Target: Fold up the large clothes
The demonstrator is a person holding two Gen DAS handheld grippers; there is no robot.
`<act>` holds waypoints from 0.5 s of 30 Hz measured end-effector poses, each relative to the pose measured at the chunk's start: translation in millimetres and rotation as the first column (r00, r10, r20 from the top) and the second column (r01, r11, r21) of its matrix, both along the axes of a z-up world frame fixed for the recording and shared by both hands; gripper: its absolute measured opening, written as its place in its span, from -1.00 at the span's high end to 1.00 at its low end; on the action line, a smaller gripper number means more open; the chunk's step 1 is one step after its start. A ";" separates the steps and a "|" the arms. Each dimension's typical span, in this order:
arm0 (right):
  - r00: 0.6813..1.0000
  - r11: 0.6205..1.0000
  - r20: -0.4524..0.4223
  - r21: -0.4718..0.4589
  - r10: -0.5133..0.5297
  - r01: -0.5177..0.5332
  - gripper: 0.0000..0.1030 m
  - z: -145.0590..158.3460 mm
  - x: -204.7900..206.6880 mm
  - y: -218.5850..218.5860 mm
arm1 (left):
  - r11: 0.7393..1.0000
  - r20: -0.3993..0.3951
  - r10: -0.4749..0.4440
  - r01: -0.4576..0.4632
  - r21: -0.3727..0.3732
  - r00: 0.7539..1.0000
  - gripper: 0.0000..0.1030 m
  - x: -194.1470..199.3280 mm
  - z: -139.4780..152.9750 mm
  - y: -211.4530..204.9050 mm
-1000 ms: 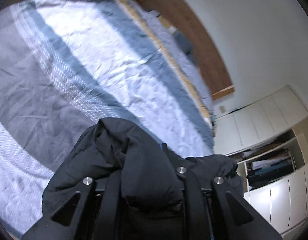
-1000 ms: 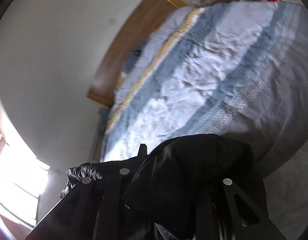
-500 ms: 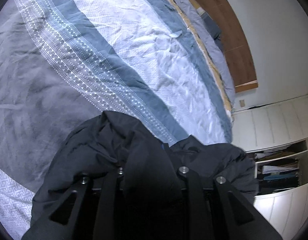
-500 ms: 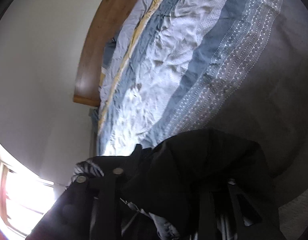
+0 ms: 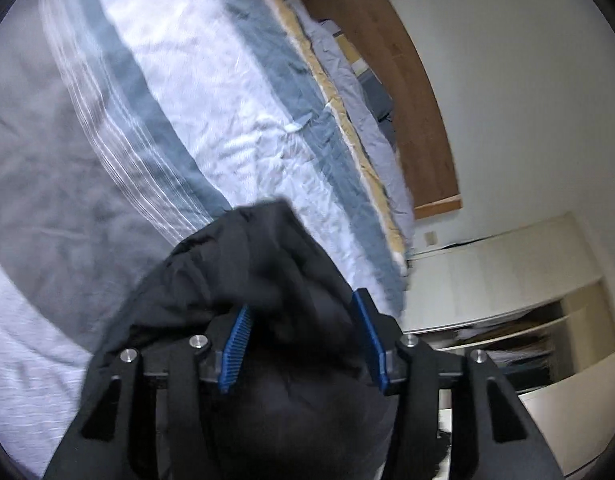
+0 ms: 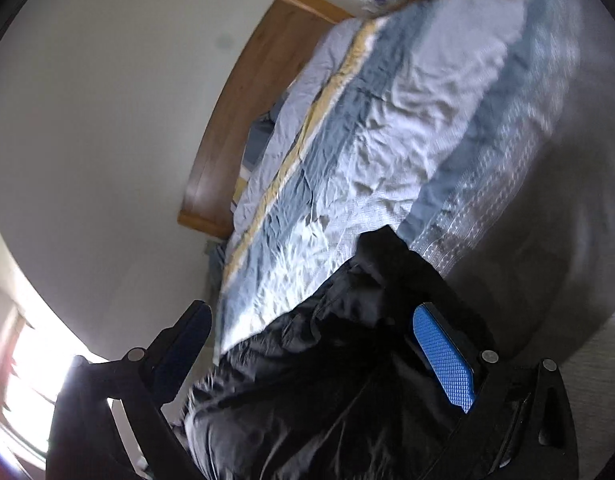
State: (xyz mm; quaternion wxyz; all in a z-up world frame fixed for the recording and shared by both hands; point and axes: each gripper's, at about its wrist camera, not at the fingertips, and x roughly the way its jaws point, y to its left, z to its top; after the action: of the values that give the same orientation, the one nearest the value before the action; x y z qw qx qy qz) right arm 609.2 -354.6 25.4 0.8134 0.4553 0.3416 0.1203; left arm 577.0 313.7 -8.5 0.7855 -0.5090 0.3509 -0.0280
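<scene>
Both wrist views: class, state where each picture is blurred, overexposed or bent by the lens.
Left wrist view: motion blur smears the striped bedspread; the black jacket is dark and nearly detailless. Right wrist view: the window is blown out white, the bedspread's far edge is blurred, and the headboard curves with fisheye distortion.

A striped duvet [image 5: 227, 120] covers the bed [image 6: 427, 128].

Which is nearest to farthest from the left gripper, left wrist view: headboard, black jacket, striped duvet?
1. black jacket: between the left gripper fingers.
2. striped duvet: spread on the bed beyond.
3. headboard: far end, against the wall.
</scene>
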 end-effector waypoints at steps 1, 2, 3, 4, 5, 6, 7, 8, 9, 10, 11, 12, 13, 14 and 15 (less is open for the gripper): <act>1.000 0.999 0.006 -0.030 0.019 -0.019 -0.94 8.5 -3.8 5.6 | 0.999 0.003 -0.002 0.002 0.032 1.000 0.06 -5.2 8.9 -2.4; 0.999 0.996 0.015 -0.070 0.051 -0.049 -0.94 20.3 -9.1 15.2 | 0.998 0.004 -0.003 0.003 0.057 1.000 0.06 -11.1 15.8 -4.7; 0.997 0.993 0.019 -0.095 0.071 -0.069 -0.94 26.0 -12.7 22.0 | 0.996 0.005 -0.008 0.007 0.084 1.000 0.06 -15.8 22.2 -8.0; 0.994 0.985 0.023 -0.140 0.103 -0.099 -0.94 35.7 -16.9 34.3 | 0.992 0.006 -0.025 0.024 0.123 1.000 0.06 -19.8 30.6 -15.5; 0.992 0.977 0.025 -0.176 0.126 -0.120 -0.94 41.3 -19.4 44.3 | 0.987 0.008 -0.040 0.038 0.155 0.999 0.06 -23.5 36.3 -22.5; 0.988 0.965 0.027 -0.221 0.154 -0.145 -0.94 47.1 -23.2 56.5 | 0.979 0.008 -0.058 0.055 0.196 0.998 0.06 -26.4 42.1 -33.6; 0.983 0.949 0.027 -0.266 0.181 -0.167 -0.94 51.4 -26.2 70.0 | 0.974 0.007 -0.073 0.070 0.217 0.997 0.06 -27.1 43.9 -42.1; 0.978 0.930 0.024 -0.315 0.209 -0.191 -0.94 55.3 -28.3 86.1 | 0.964 0.003 -0.101 0.097 0.248 0.995 0.06 -28.0 45.8 -55.8; 0.973 0.912 0.021 -0.352 0.231 -0.209 -0.94 56.4 -31.1 100.3 | 0.948 -0.005 -0.131 0.126 0.291 0.991 0.06 -28.1 46.1 -73.4; 0.968 0.895 0.020 -0.385 0.251 -0.224 -0.94 56.2 -33.0 116.9 | 0.938 -0.013 -0.146 0.142 0.315 0.989 0.06 -27.0 44.2 -85.2; 0.965 0.888 0.021 -0.397 0.261 -0.231 -0.94 54.6 -34.7 125.1 | 0.920 -0.024 -0.175 0.172 0.351 0.984 0.06 -24.2 40.0 -104.4; 0.961 0.878 0.018 -0.412 0.277 -0.245 -0.94 49.5 -35.0 138.5 | 0.907 -0.032 -0.196 0.193 0.374 0.980 0.06 -21.4 36.0 -117.9; 0.958 0.868 0.009 -0.426 0.287 -0.256 -0.94 44.1 -33.7 150.0 | 0.890 -0.042 -0.216 0.214 0.403 0.976 0.06 -17.2 31.2 -134.0; 0.957 0.860 0.002 -0.439 0.290 -0.260 -0.94 38.6 -32.2 157.8 | 0.879 -0.047 -0.227 0.226 0.421 0.973 0.06 -12.1 26.6 -146.6; 0.955 0.851 -0.005 -0.453 0.296 -0.267 -0.94 33.2 -29.3 166.1 | 0.870 -0.050 -0.240 0.238 0.432 0.969 0.06 -7.0 22.8 -156.3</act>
State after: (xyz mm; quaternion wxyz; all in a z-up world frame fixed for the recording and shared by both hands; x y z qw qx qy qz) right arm 579.9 -188.5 58.6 0.8804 0.1963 0.3965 0.1708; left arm 570.1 157.4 14.2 0.8705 -0.2733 0.4066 -0.0471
